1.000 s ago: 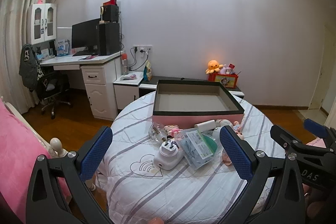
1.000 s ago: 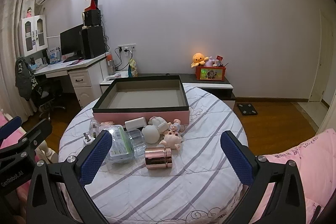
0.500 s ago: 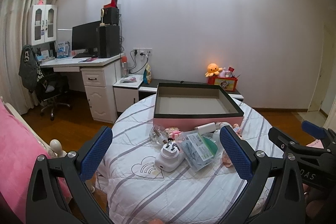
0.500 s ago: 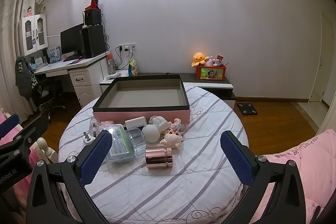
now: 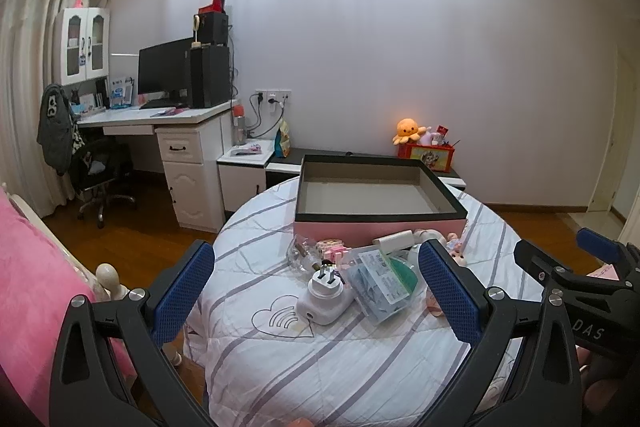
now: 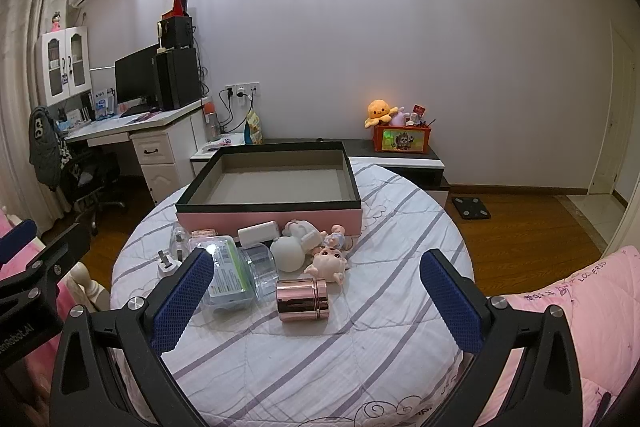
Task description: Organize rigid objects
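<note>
An empty pink box with a black rim (image 5: 380, 227) (image 6: 269, 217) sits at the far side of a round striped table (image 6: 320, 347). In front of it lie a white plug adapter (image 5: 326, 293) (image 6: 168, 267), a clear packet with a green label (image 5: 380, 277) (image 6: 229, 273), a rose-gold tin (image 6: 303, 299), a white ball (image 6: 287, 254), a pig figurine (image 6: 329, 261) and a white block (image 6: 258, 231). My left gripper (image 5: 316, 291) hangs open above the near-left table edge. My right gripper (image 6: 316, 303) is open too, short of the tin.
A pink bed cover (image 5: 28, 287) lies at the left and a pink quilt (image 6: 580, 307) at the right. A desk with a monitor (image 5: 164, 71), an office chair (image 5: 96, 171) and a low cabinet with an orange toy box (image 6: 402, 139) stand along the far wall.
Both grippers have drifted slightly; the left view shifted a little so the table objects sit lower and nearer. Jaws stayed open. No object moved.
</note>
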The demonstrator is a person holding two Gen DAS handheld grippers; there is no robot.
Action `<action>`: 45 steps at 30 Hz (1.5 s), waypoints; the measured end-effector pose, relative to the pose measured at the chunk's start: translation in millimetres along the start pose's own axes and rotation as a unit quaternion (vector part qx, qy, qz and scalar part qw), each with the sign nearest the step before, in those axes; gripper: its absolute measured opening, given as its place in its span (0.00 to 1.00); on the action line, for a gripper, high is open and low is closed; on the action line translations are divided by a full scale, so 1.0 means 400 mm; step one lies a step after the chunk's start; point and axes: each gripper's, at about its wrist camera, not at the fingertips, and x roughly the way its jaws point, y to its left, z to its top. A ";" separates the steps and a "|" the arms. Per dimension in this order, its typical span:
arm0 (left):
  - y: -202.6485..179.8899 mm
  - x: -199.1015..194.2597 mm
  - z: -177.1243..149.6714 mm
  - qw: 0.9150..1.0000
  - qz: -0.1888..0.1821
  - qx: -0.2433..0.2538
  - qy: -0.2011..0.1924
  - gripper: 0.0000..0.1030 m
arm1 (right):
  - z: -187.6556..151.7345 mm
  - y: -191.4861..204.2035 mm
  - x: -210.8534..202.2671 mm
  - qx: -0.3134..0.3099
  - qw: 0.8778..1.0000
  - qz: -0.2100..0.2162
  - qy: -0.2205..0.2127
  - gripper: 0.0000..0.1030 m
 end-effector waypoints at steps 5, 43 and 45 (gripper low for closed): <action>0.002 0.000 0.000 1.000 0.000 0.000 0.000 1.00 | -0.003 0.004 -0.003 -0.002 1.000 0.000 -0.001 1.00; 0.026 0.223 -0.144 0.993 -0.004 -0.017 0.114 1.00 | -0.101 -0.027 0.186 -0.006 0.996 -0.005 0.092 1.00; 0.031 0.255 -0.159 0.991 -0.005 -0.021 0.130 1.00 | -0.117 -0.034 0.217 -0.005 0.994 -0.006 0.106 1.00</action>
